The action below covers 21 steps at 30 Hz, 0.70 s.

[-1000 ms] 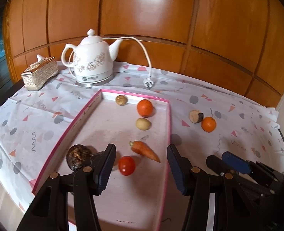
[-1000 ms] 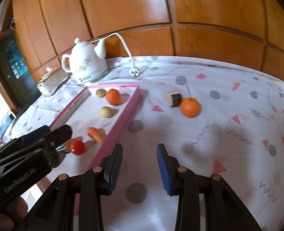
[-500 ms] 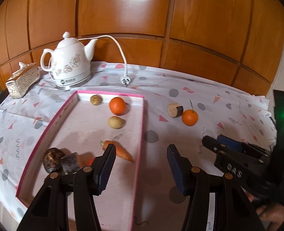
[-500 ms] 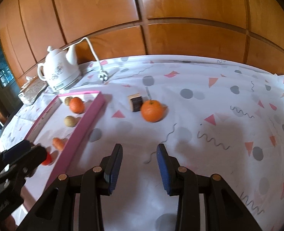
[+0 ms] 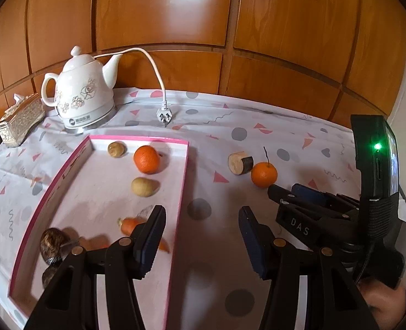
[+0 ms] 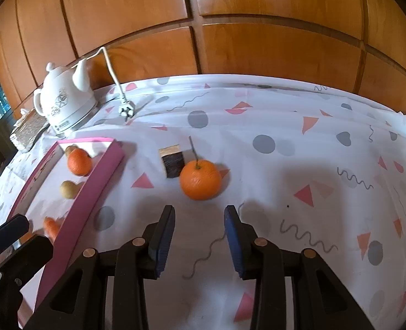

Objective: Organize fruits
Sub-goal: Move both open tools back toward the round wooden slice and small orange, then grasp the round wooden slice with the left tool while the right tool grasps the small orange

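A pink-rimmed tray (image 5: 179, 192) holds an orange (image 5: 146, 159), a pale round fruit (image 5: 144, 186), a small brown fruit (image 5: 116, 149), a carrot (image 5: 130, 224) and a dark brown fruit (image 5: 53, 243). A second orange with a stem (image 6: 200, 179) lies on the cloth right of the tray, beside a wood block (image 6: 172, 160). My right gripper (image 6: 198, 220) is open and empty, just short of this orange. My left gripper (image 5: 201, 220) is open and empty above the tray's right rim. The orange also shows in the left wrist view (image 5: 264, 174).
A white kettle (image 5: 83, 95) with a loose cord and plug (image 5: 164, 115) stands behind the tray. An ornate box (image 5: 20, 119) sits at the far left. A wood-panelled wall backs the patterned tablecloth (image 6: 299, 165).
My right gripper has moved forward to the loose orange, which now looms close. My left gripper has drawn back and right off the tray, leaving the red fruit hidden behind its finger.
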Each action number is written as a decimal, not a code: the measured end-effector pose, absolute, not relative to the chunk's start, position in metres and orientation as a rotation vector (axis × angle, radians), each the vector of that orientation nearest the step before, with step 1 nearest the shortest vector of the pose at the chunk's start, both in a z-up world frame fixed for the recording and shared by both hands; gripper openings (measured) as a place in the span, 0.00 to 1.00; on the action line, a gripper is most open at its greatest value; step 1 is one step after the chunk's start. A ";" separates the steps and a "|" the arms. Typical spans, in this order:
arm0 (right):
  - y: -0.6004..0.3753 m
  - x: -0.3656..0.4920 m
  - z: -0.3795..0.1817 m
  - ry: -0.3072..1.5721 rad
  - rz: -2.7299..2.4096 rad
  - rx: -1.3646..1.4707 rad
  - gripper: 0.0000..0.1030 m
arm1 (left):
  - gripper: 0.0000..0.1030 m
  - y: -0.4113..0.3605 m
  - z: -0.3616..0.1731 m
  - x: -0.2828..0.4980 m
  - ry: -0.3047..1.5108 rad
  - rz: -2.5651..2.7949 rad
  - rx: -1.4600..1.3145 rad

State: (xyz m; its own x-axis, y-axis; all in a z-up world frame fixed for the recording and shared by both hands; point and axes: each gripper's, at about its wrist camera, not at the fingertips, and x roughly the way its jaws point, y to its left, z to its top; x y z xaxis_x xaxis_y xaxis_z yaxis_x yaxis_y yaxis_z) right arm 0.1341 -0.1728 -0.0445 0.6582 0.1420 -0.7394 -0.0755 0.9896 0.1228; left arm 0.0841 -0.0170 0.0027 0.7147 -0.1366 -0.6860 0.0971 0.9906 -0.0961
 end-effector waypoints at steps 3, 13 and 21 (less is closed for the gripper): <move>-0.176 0.142 -0.045 0.842 0.117 0.089 0.39 | 0.54 -0.022 0.001 0.094 0.768 -0.123 -0.047; -0.175 0.170 -0.052 0.852 0.129 0.081 0.43 | 0.54 -0.028 -0.006 0.126 0.798 -0.094 -0.065; -0.180 0.174 -0.053 0.826 0.167 0.075 0.32 | 0.52 -0.034 -0.013 0.149 0.820 -0.094 -0.055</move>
